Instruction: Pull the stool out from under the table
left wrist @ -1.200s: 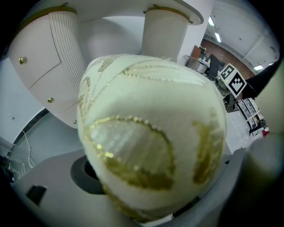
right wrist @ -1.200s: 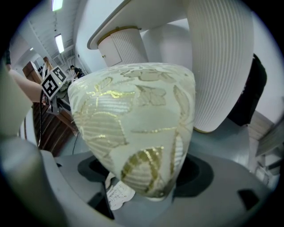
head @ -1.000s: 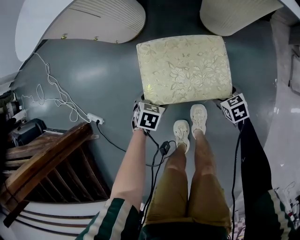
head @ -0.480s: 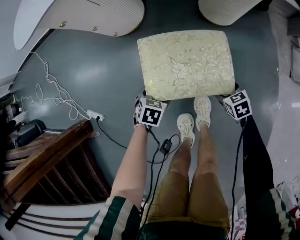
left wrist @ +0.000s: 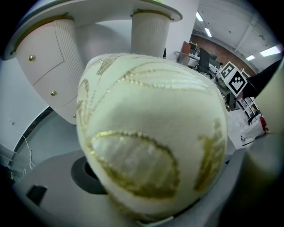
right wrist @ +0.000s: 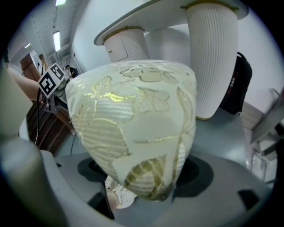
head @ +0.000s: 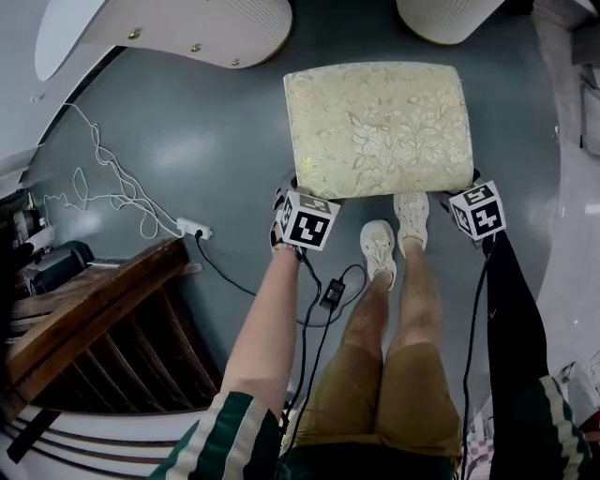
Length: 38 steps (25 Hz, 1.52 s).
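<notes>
Out on the floor, the stool sits clear of the table, by the person's shoes, with the left gripper and right gripper each clamped on a near corner, so the pull looks all but done.

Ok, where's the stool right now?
In the head view the stool stands on the grey floor at upper centre, just ahead of the person's shoes, with the left tool and right tool clamped on its near corners.
</notes>
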Each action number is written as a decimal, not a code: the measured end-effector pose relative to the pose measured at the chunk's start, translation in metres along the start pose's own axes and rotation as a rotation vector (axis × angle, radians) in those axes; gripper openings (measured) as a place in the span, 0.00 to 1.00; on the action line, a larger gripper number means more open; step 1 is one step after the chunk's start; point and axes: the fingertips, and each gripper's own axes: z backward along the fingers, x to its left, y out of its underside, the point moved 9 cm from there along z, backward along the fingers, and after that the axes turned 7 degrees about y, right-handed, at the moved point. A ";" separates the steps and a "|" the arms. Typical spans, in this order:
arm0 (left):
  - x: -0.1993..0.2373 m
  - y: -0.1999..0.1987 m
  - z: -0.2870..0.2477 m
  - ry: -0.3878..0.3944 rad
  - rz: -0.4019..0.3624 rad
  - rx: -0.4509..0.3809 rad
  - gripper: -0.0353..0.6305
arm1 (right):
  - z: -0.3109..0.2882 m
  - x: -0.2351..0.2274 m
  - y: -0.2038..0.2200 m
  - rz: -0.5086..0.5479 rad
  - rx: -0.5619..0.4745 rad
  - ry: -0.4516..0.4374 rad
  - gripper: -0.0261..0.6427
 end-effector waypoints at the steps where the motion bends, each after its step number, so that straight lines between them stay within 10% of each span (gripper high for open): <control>1: 0.001 0.000 0.000 0.001 -0.003 0.004 0.72 | -0.001 0.001 0.000 -0.003 0.004 0.001 0.68; 38: -0.007 -0.012 0.032 0.005 0.027 0.169 0.72 | 0.008 0.009 -0.001 -0.074 0.107 -0.111 0.67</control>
